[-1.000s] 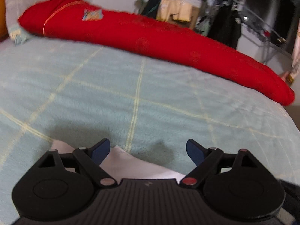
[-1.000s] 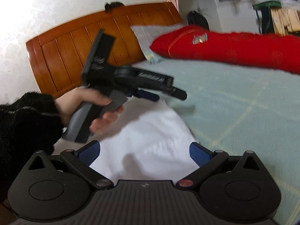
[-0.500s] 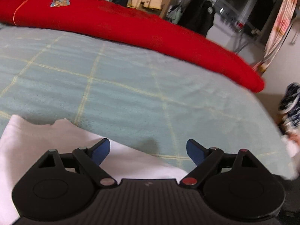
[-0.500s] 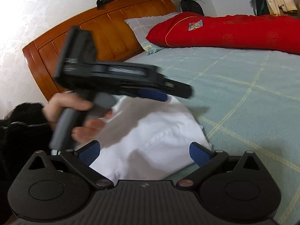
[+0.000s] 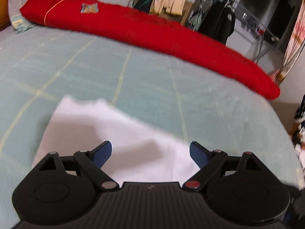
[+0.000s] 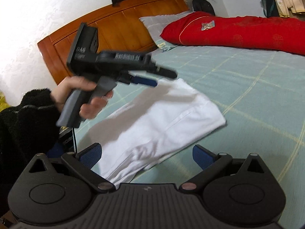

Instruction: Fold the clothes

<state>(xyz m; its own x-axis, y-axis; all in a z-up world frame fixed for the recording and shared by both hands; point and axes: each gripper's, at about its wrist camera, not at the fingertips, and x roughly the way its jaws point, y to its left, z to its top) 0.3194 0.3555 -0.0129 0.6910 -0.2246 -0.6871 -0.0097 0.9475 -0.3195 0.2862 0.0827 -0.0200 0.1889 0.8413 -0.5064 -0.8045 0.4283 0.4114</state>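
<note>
Both sets of jaws stand apart, empty, above the folded white cotton garment (image 6: pixel 160 118) on the pale green bed (image 6: pixel 247 87). You should square its edges before pressing flat.

White garment (image 6: pixel 160 118) lies plain and unpatterned on a pale green bedspread (image 6: pixel 247 87) crossed by thin yellow lines in a wide grid. Far across the bed, a bright red quilt (image 5: pixel 152 32) with a gold piping line and a small multicoloured patch. Orange-brown wooden headboard (image 6: pixel 118 26) at far left, grey checked pillow (image 6: pixel 158 22) beside it. Black fuzzy sleeve (image 6: pixel 24 118); black left gripper (image 6: pixel 148 78) with blue pads.
</note>
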